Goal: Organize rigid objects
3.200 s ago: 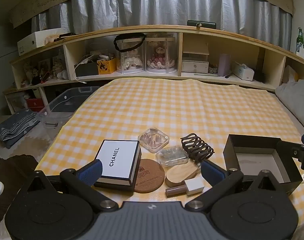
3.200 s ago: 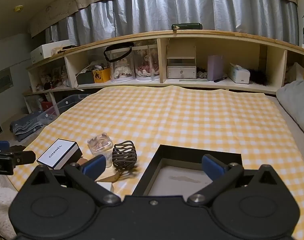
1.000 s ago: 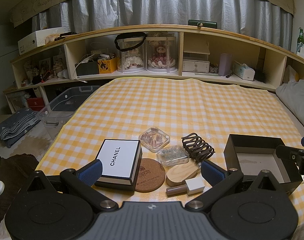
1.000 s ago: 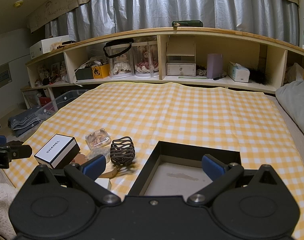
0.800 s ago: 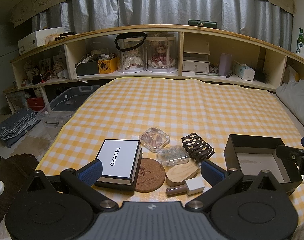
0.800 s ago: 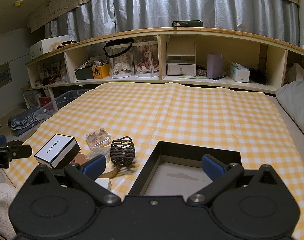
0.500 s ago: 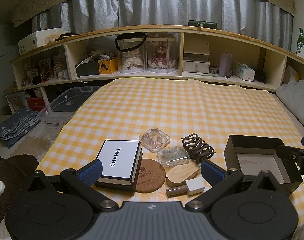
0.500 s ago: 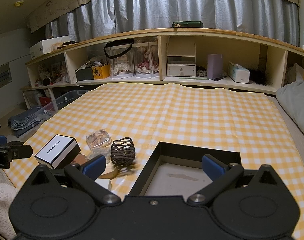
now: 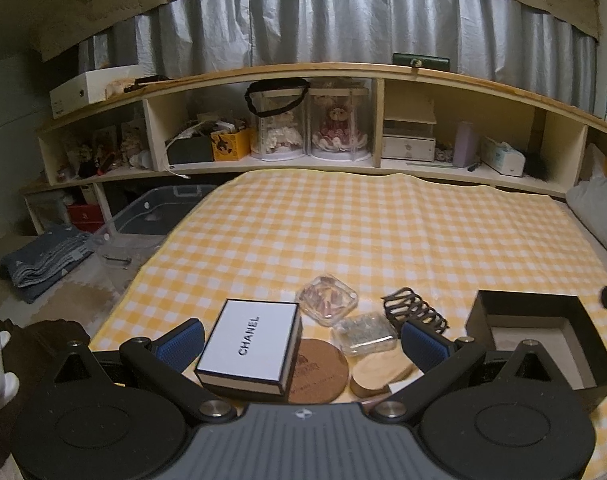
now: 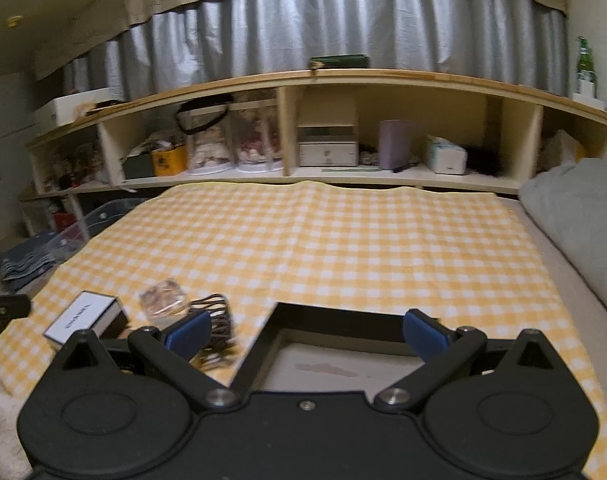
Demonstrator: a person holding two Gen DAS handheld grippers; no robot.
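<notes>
On the yellow checked cloth lie a white Chanel box (image 9: 249,344), a round cork coaster (image 9: 319,372), two clear plastic cases (image 9: 326,294), a dark hair claw (image 9: 413,309) and a wooden oval piece (image 9: 381,370). An open black box (image 9: 539,340) stands to their right. My left gripper (image 9: 301,334) is open, just above the Chanel box and coaster. My right gripper (image 10: 305,330) is open over the near edge of the black box (image 10: 343,316). The Chanel box (image 10: 81,316) and hair claw (image 10: 215,314) show at its left.
A long wooden shelf (image 9: 383,76) with dolls, drawers and boxes runs along the back under grey curtains. A clear storage bin (image 9: 151,212) and folded cloth (image 9: 43,260) lie on the floor at left. A grey pillow (image 10: 575,208) lies at right.
Both grippers have moved forward and lower toward the objects. The right wrist view is now blurred from motion. The objects have not moved.
</notes>
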